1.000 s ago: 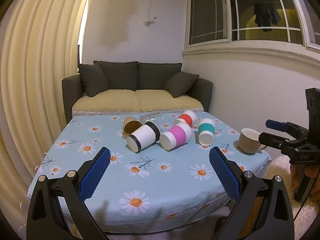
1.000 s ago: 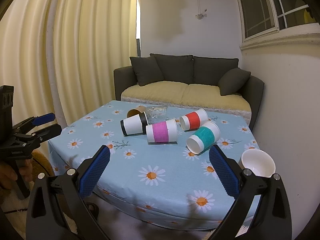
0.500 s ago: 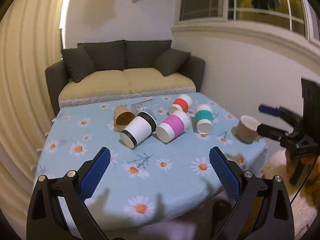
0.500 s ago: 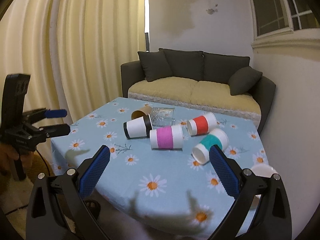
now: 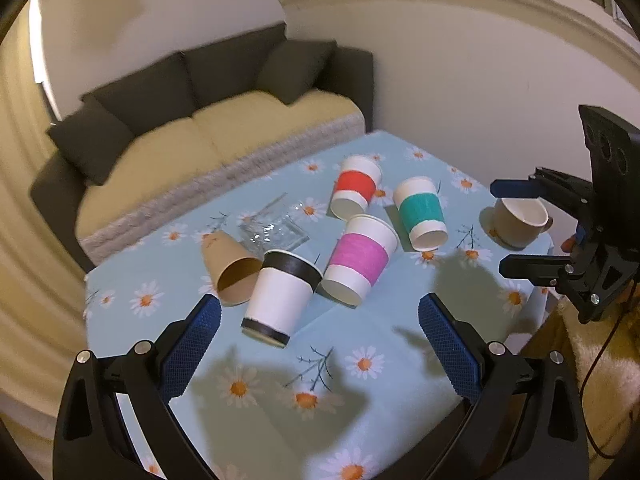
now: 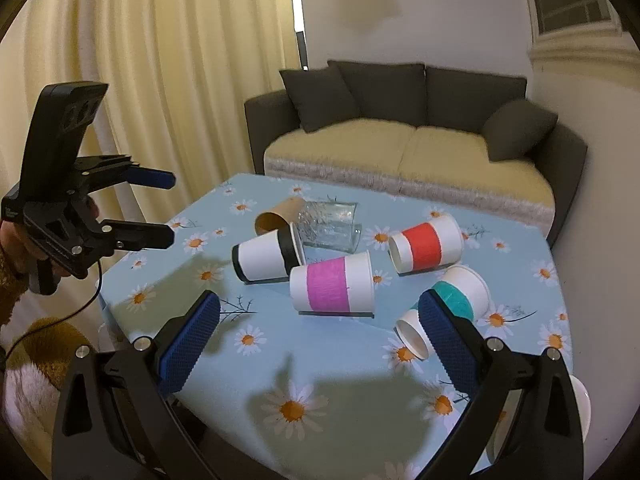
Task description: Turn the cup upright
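Daisy tablecloth (image 5: 372, 340) near edge bare before tongs (image 5: 320, 344).

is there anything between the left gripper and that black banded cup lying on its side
Nothing visible. The open left gripper hangs just short of the black-banded cup, with only bare tablecloth between. The brown cup and pink cup crowd its sides.

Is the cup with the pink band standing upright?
No, the pink-banded cup lies on its side on the tablecloth.
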`<state>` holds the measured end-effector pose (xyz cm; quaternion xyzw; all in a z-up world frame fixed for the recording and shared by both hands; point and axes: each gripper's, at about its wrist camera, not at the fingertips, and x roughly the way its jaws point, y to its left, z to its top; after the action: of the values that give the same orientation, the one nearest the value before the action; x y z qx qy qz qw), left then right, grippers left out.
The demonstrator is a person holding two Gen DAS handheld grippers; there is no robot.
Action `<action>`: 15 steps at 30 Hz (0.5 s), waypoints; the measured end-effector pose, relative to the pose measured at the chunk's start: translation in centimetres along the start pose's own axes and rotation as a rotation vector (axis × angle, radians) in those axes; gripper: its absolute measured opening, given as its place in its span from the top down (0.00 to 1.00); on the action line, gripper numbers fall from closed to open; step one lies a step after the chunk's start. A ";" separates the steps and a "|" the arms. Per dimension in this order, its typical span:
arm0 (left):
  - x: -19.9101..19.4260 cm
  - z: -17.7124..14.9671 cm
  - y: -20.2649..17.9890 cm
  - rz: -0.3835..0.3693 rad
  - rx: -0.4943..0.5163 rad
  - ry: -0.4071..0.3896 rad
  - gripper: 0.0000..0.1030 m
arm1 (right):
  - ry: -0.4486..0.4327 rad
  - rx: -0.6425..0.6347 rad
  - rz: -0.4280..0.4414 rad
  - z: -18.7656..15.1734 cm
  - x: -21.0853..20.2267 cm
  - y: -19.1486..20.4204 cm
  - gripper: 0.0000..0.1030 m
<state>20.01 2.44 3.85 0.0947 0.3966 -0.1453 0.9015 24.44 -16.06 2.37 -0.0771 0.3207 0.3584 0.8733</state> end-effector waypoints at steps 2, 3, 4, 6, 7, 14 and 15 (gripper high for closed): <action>2.0 0.9 0.8 -0.032 0.016 0.058 0.06 | 0.014 0.006 0.007 0.3 1.0 -0.7 0.05; 2.8 1.1 1.0 -0.037 0.027 0.083 0.06 | 0.019 0.011 0.012 0.4 1.4 -1.0 0.05; 4.1 1.4 1.4 -0.050 0.043 0.122 0.06 | 0.027 0.021 0.023 0.4 1.9 -1.4 0.05; 5.8 1.5 1.7 -0.073 0.071 0.182 0.06 | 0.039 0.045 0.043 0.2 2.8 -2.2 0.05; 6.7 1.4 1.7 -0.076 0.093 0.211 0.07 | 0.043 0.052 0.048 0.0 3.1 -2.5 0.05; 12.5 1.6 2.6 -0.097 0.183 0.399 0.08 | 0.084 0.102 0.082 -1.0 4.7 -4.3 0.05; 13.2 1.6 2.7 -0.107 0.186 0.419 0.08 | 0.080 0.102 0.084 -1.1 4.6 -4.4 0.05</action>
<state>30.49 2.03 -4.79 0.1844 0.5646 -0.2062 0.7777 29.39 -17.02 -1.75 -0.0333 0.3761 0.3748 0.8467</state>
